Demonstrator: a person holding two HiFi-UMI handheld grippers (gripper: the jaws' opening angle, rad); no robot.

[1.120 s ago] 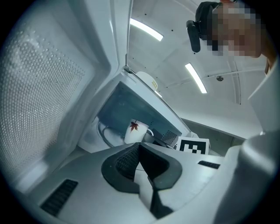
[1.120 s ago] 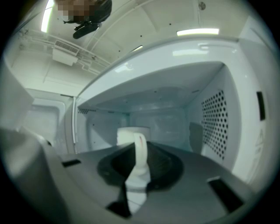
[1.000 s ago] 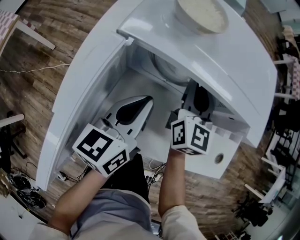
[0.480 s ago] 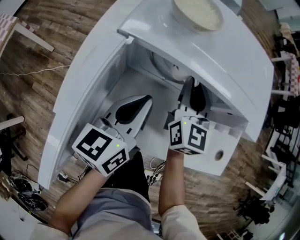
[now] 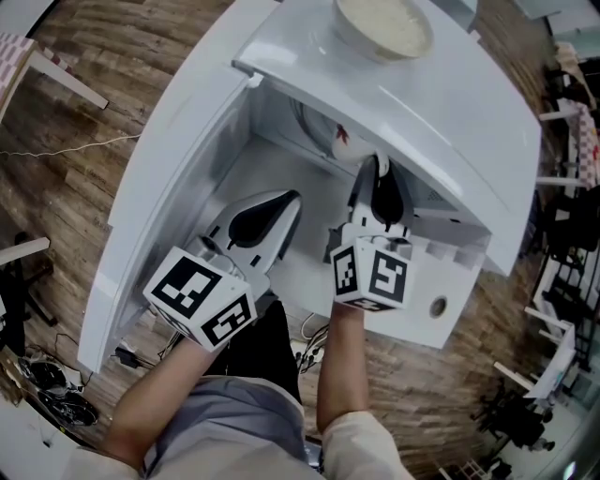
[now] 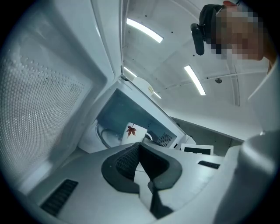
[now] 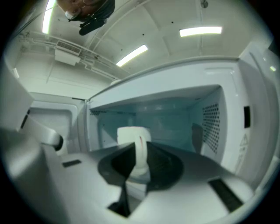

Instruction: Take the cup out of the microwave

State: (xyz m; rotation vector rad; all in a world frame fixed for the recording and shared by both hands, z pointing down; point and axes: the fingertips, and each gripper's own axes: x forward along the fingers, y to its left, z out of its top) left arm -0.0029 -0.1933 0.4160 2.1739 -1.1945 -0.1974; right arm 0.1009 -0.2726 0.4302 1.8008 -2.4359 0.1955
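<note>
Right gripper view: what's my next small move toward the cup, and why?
Probably ease the right gripper a little deeper into the microwave before closing. Its jaws stand slightly apart, with the handle of the cup lined up in the gap, but the pads don't clearly flank it yet.

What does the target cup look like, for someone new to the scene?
Find the white microwave with its door open. Inside stands one white cup. Unlike the wide bowl on the microwave's top, it has a handle and a red maple leaf print.
</note>
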